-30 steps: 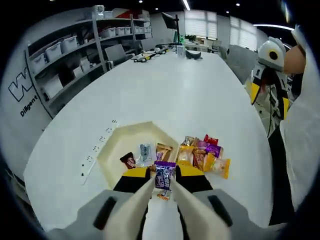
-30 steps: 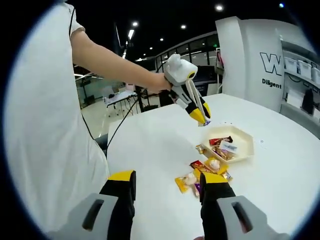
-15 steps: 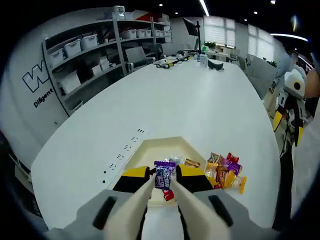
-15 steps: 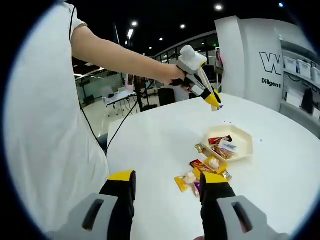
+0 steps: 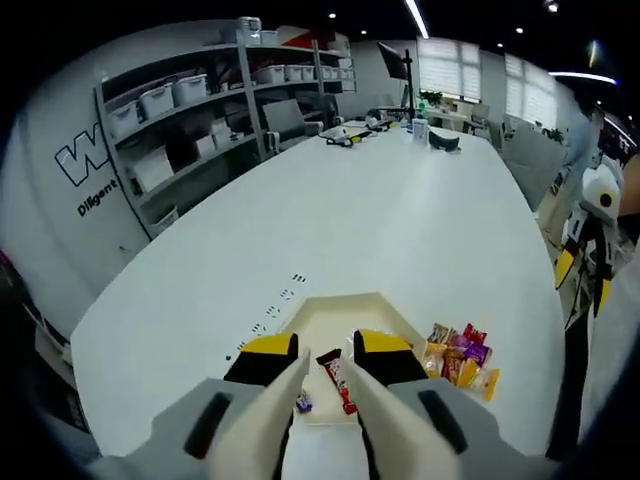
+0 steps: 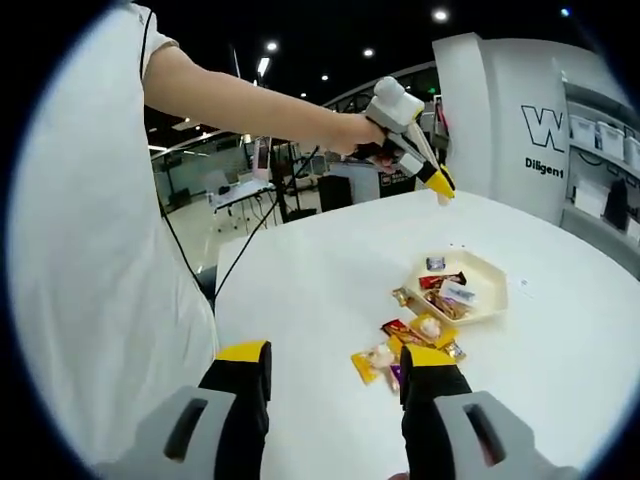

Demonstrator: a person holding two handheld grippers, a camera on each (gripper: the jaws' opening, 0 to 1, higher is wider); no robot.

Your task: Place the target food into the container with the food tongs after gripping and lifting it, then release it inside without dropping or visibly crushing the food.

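Note:
My left gripper [image 5: 326, 350] holds a pair of white food tongs [image 5: 285, 400], whose tips stand slightly apart with nothing between them. It hovers high above the cream hexagonal tray [image 5: 312, 312]. The purple snack [image 5: 303, 403] is down in the tray, next to a red-brown bar [image 5: 337, 378]. In the right gripper view a hand holds the left gripper [image 6: 440, 185] well above the tray [image 6: 492, 290], and the purple snack [image 6: 435, 263] lies at the tray's far end. My right gripper [image 6: 335, 375] stands open and low over the table, holding nothing.
A pile of wrapped snacks [image 5: 460, 360] lies on the white table beside the tray, also in the right gripper view as the snack pile [image 6: 405, 345]. Shelves with bins [image 5: 170, 110] line the wall. A person in a white shirt [image 6: 90, 250] stands close.
The tongs have let go of the purple snack, which now sits in the tray. The left gripper has risen and moved further over the tray. The right gripper has not moved.

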